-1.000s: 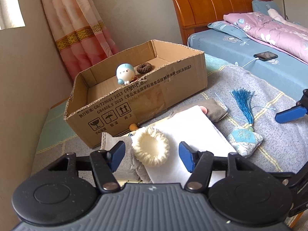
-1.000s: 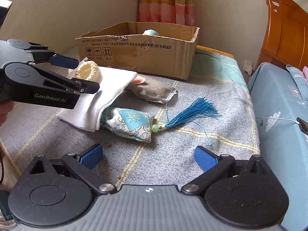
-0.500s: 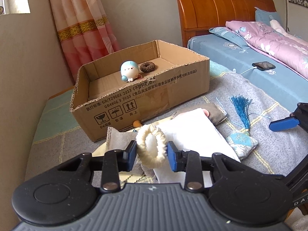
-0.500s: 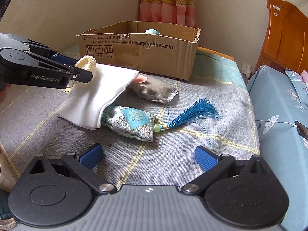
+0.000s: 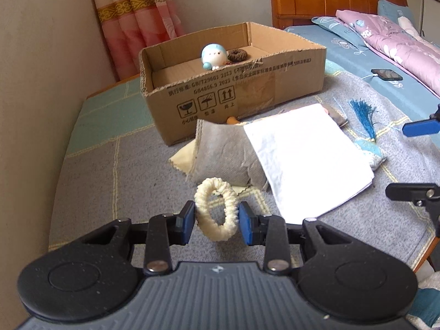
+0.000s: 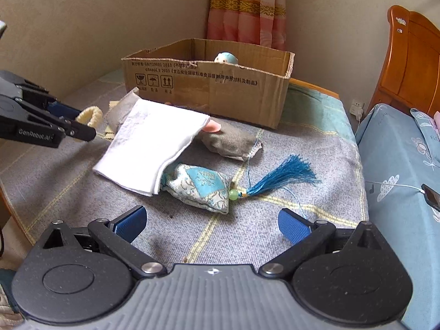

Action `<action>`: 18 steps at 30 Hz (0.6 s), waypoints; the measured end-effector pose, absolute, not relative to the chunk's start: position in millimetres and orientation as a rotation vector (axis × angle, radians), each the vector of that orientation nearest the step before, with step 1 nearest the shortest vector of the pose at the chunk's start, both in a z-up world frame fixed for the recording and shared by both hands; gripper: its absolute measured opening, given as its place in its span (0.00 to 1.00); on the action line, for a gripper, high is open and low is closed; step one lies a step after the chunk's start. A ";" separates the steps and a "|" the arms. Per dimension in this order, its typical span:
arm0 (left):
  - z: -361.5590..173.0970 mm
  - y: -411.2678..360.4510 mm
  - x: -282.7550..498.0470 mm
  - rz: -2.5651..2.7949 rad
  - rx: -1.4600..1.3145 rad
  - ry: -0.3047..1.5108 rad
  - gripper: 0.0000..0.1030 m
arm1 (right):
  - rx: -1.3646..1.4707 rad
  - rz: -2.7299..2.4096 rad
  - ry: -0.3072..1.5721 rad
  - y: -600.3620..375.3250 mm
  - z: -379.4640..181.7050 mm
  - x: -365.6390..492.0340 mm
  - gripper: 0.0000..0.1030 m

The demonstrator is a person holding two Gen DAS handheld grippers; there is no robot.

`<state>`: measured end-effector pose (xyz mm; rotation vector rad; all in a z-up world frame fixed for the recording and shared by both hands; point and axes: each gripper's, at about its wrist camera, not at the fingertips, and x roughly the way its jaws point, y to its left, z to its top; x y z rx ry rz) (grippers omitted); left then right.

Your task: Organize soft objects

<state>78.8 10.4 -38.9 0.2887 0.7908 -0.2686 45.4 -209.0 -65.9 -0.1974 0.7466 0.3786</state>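
Observation:
My left gripper (image 5: 216, 222) is shut on a cream fuzzy hair ring (image 5: 216, 210) and holds it above the grey blanket; the ring also shows in the right wrist view (image 6: 89, 115). A cardboard box (image 5: 239, 88) ahead holds a blue-and-white plush (image 5: 214, 55) and a brown hair ring (image 5: 237, 55). A white folded cloth (image 6: 154, 144), a grey pouch (image 6: 233, 141) and a blue patterned sachet (image 6: 200, 187) with a blue tassel (image 6: 286, 174) lie on the blanket. My right gripper (image 6: 211, 224) is open and empty, just short of the sachet.
A grey cloth (image 5: 222, 154) and a pale yellow cloth (image 5: 183, 158) lie in front of the box. A wall and pink curtain (image 5: 134, 8) stand behind it. A bed with a phone (image 5: 386, 74) on its blue sheet is to the right.
My left gripper closed on the cream ring, lifted it off the white cloth and drew back toward me. The right gripper stayed open and nearly still.

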 end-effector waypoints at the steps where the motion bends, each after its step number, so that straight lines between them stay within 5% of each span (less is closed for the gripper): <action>1: -41.7 13.6 79.2 -0.263 0.281 0.804 0.32 | -0.202 0.387 0.732 -207.4 -61.4 44.4 1.00; 9: -51.2 32.6 79.3 -0.243 0.239 0.833 0.32 | -0.265 0.469 0.683 -181.0 -47.9 55.8 1.00; 12: -52.2 39.6 79.0 -0.235 0.223 0.837 0.48 | -0.302 0.494 0.673 -168.5 -47.9 65.7 1.00; 14: -53.5 43.5 79.3 -0.227 0.214 0.839 0.78 | -0.323 0.518 0.666 -160.3 -46.7 73.1 1.00; 18: -51.3 45.2 75.4 -0.212 0.207 0.809 0.80 | -0.376 0.571 0.657 -144.0 -45.6 92.9 1.00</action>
